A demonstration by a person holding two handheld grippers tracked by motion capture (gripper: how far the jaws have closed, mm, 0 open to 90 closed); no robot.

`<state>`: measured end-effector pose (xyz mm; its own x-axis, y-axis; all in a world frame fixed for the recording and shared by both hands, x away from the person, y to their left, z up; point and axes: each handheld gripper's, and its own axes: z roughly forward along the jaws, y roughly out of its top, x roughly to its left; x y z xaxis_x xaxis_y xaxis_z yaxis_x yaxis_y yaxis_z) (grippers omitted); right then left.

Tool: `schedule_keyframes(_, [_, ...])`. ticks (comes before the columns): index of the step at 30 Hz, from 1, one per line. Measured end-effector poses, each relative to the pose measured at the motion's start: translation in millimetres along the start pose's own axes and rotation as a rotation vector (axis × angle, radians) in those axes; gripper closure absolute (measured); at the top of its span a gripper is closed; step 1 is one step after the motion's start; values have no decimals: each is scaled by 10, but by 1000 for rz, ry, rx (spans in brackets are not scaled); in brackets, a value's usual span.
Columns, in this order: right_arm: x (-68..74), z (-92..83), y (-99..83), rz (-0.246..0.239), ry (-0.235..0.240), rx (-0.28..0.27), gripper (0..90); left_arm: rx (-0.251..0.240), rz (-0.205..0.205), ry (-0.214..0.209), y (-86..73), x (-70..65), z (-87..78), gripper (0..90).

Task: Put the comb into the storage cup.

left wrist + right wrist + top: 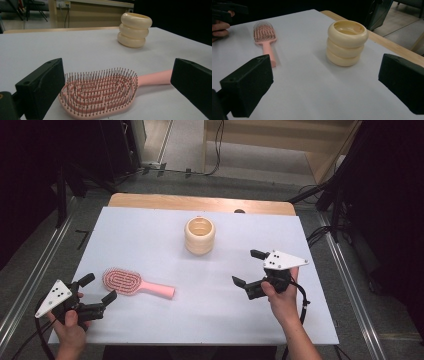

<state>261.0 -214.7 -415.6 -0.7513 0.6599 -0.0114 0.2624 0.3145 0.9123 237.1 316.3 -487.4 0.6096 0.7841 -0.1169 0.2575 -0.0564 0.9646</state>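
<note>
One hairbrush (136, 284), one ringed cup (200, 235)

R tool (325, 85) open w/ cream cup (347, 42) ahead, pink brush (265, 40) left.

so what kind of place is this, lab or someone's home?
Most likely a lab or recording studio: a white-covered table on metal floor rails, loose cables behind it, and only a pink hairbrush and cream ringed cup laid out.
</note>
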Motion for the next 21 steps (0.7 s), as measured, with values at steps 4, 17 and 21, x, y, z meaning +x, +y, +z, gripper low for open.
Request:
schedule_keyframes(4, [29,80,66,-10,16,7,0,-1,-1,0,-1,-2,0,0])
schedule_keyframes(17, [104,262,237,-34,51,22,0,-6,-4,0,-2,1,-7,0])
schedule_keyframes(21, [127,336,284,-41,63,32,0,-6,-4,0,-1,2,-11,0])
